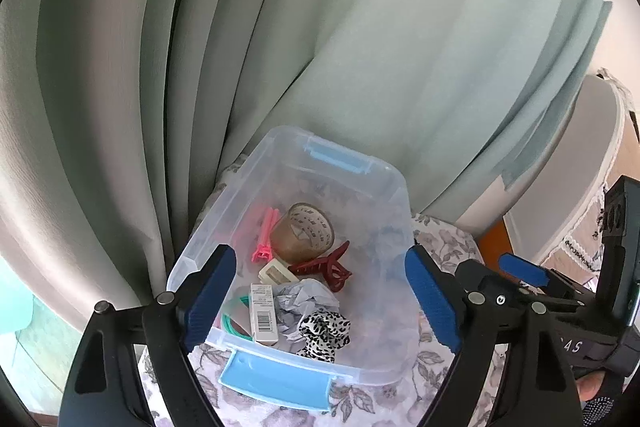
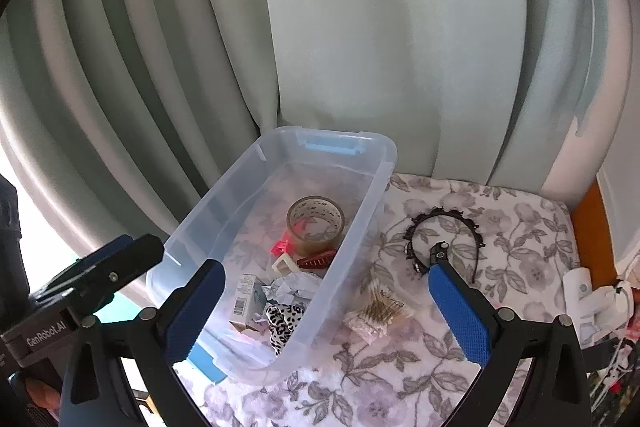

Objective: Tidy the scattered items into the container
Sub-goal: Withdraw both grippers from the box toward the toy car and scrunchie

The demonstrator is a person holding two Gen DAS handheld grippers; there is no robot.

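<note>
Both tools stand wide apart and hold nothing. The left tool (image 1: 322, 295) hangs over the near end of the clear container (image 1: 394, 187), its blue pads spread about as wide as the bin, touching nothing. The right tool (image 2: 326, 311) is spread just as wide, its left finger over the bin's near end, its right finger (image 2: 460, 311) over the cloth, its tip in front of the black headband (image 2: 444, 217).

Behind hang pale green curtains (image 2: 380, 27). The counter is covered by a floral cloth (image 2: 520, 239), with an orange wooden edge (image 2: 588, 227) at the right.

The container sits on the cloth against the curtain, a blue latch (image 1: 280, 381) at its near end. Inside lie a roll of brown tape (image 1: 304, 231), a leopard-print scrunchie (image 1: 324, 333), crumpled paper (image 1: 304, 299), a dark red claw clip (image 1: 324, 267), a barcoded small box (image 1: 262, 311), pink clips (image 1: 266, 233) and green hair ties (image 1: 232, 323).

Outside the bin, on the cloth to its right, the headband lies flat and a packet of cotton swabs (image 2: 380, 309) lies between the right tool's fingers, beside the bin wall.
</note>
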